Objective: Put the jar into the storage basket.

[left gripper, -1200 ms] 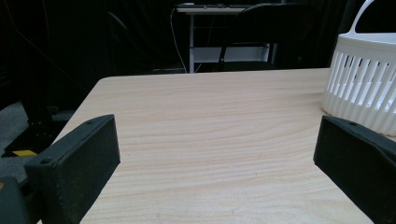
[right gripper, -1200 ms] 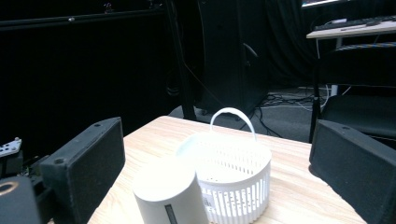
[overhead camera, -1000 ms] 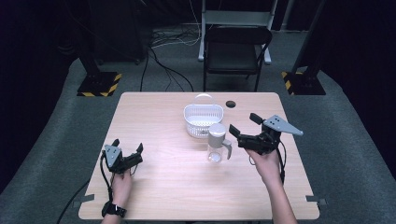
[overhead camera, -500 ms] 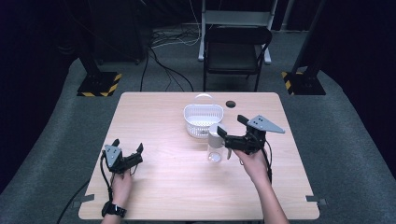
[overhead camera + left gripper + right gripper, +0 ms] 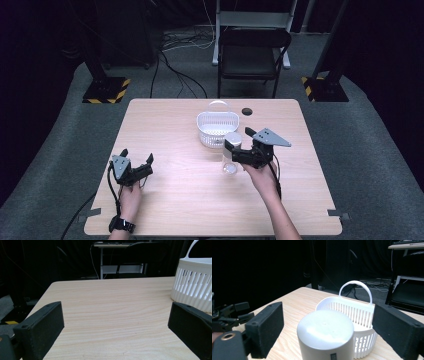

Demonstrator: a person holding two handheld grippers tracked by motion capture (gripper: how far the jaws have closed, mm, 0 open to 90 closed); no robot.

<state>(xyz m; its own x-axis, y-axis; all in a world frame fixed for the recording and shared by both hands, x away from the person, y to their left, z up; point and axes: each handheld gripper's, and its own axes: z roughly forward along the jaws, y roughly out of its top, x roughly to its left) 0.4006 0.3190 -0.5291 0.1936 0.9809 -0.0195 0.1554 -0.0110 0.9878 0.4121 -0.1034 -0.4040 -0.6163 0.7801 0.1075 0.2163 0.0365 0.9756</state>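
Right tongs [image 5: 234,150] are moving left across the frame centre and are now bracketing the white-capped jar [image 5: 231,152], jaws apart, not yet closing; it stands just below the basket [image 5: 217,127]. Left tongs [image 5: 136,161] are resting apart at lower left.

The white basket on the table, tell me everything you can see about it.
The white basket is a small round tub, plastic by the look of it, with slotted upright walls and an arched carrying handle standing up. It sits upright toward the far middle of the wooden table. Nothing shows inside it from above. A white-capped container stands just in front of it, between the open jaws of the right gripper; whether container and basket touch cannot be told.
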